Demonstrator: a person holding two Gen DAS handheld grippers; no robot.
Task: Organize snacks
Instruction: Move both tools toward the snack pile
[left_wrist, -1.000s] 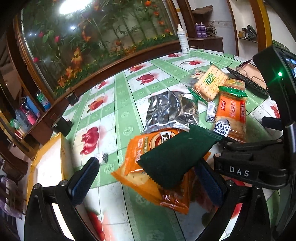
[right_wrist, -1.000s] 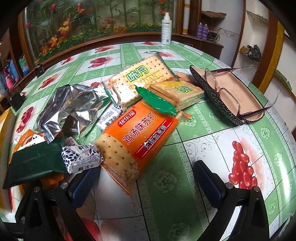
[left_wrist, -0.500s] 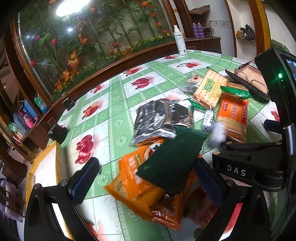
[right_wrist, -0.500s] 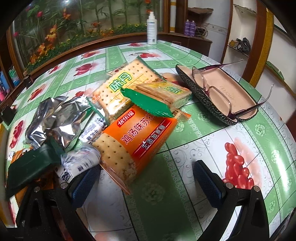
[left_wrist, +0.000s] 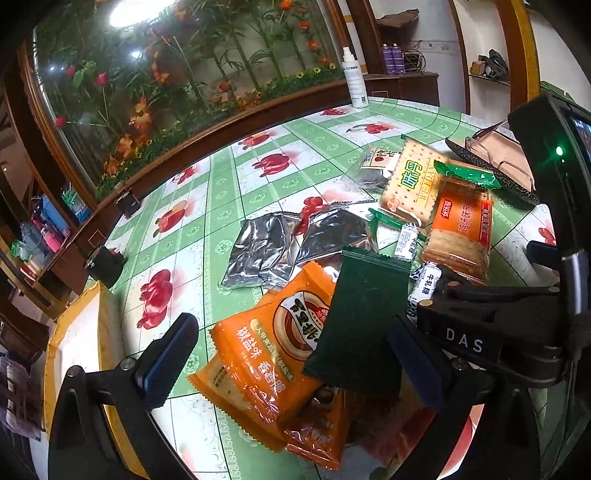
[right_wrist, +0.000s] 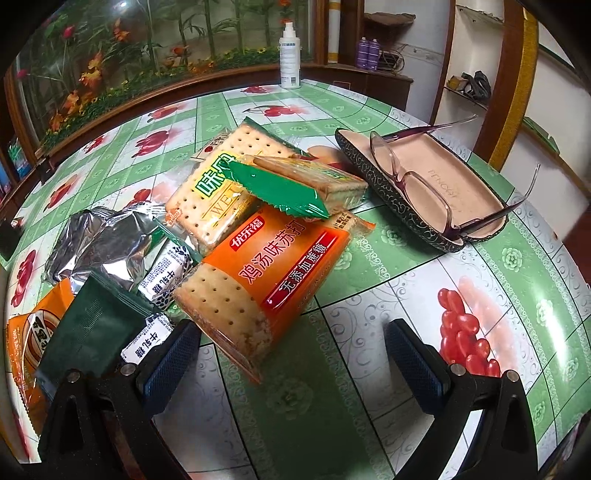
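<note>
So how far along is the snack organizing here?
Barely started. The snacks still lie in a loose pile: dark green packet atop orange packets, cracker packs overlapping. Both grippers, left and right, are open and empty. All sorting remains.

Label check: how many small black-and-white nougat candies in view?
2: one small black-and-white nougat candy between the silver foil bag and orange cracker pack; another by the right gripper's left finger. More may be buried.

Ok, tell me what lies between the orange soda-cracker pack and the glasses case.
Only bare green tablecloth separates the orange cracker pack from the glasses case; the right wrist view shows it.
</note>
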